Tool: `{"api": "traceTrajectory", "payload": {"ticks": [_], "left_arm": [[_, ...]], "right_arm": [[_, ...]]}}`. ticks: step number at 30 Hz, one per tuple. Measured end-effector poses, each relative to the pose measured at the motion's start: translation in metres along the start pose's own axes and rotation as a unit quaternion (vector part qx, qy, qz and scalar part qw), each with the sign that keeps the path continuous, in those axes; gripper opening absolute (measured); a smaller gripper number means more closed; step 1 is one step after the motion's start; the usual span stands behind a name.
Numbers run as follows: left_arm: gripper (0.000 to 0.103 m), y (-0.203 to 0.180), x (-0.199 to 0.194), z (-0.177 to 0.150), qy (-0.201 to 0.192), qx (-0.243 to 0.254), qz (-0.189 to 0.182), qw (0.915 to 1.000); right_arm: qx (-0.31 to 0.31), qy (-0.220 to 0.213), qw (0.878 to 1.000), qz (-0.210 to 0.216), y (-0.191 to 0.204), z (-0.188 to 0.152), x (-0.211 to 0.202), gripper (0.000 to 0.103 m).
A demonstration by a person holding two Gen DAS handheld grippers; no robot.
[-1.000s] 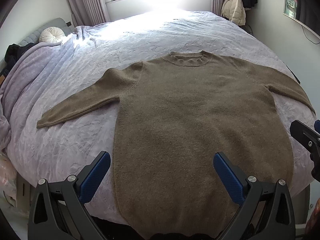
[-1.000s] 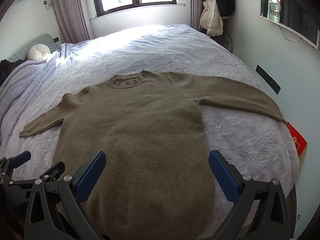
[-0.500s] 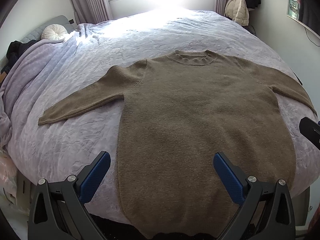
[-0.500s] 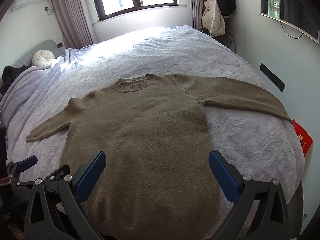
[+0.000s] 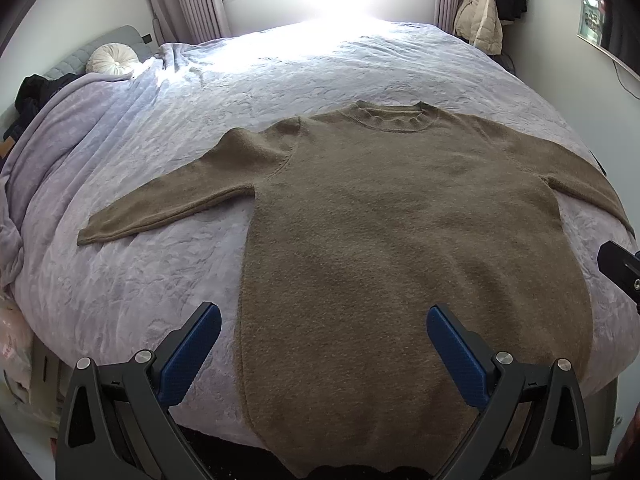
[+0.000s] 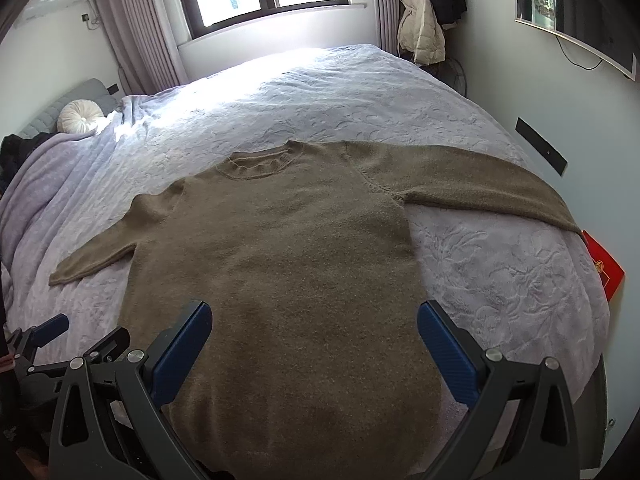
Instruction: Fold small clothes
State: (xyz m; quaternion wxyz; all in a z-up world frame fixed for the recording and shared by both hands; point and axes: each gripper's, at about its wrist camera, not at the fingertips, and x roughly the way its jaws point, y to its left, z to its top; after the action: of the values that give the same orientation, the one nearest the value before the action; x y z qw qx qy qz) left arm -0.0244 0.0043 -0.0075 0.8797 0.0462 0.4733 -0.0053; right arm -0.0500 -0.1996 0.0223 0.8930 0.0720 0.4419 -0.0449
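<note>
A brown knit sweater (image 5: 400,232) lies flat, front up, on the lilac bedspread (image 5: 168,264), sleeves spread out, neckline at the far side and hem hanging over the near bed edge. It also shows in the right wrist view (image 6: 288,272). My left gripper (image 5: 323,344) is open and empty, held above the lower left part of the sweater. My right gripper (image 6: 314,340) is open and empty above the lower body of the sweater. The left gripper also shows in the right wrist view (image 6: 64,340).
A round white cushion (image 5: 112,59) and dark clothes (image 5: 36,88) lie at the bed's far left. Coats (image 6: 428,20) hang by the window. A wall with a mirror (image 6: 576,12) runs along the right; a red box (image 6: 604,268) sits beside the bed.
Both grippers have drawn back and risen a little, so the sweater sits lower and farther in each view. The sweater itself has not moved. Both jaws stay open.
</note>
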Motion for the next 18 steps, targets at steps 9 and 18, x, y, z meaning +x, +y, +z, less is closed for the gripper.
{"api": "traceTrajectory", "payload": {"ticks": [9,18], "left_arm": [[0.103,0.005,0.004,-0.002,0.004,-0.003,-0.001,1.0],[0.103,0.011,0.012,-0.001,0.011,-0.008,-0.002,0.9999]], "right_arm": [[0.015,0.007,1.0,-0.011,-0.003,0.001,0.004,0.102],[0.016,0.009,1.0,-0.007,0.0,0.003,0.009,0.102]]}}
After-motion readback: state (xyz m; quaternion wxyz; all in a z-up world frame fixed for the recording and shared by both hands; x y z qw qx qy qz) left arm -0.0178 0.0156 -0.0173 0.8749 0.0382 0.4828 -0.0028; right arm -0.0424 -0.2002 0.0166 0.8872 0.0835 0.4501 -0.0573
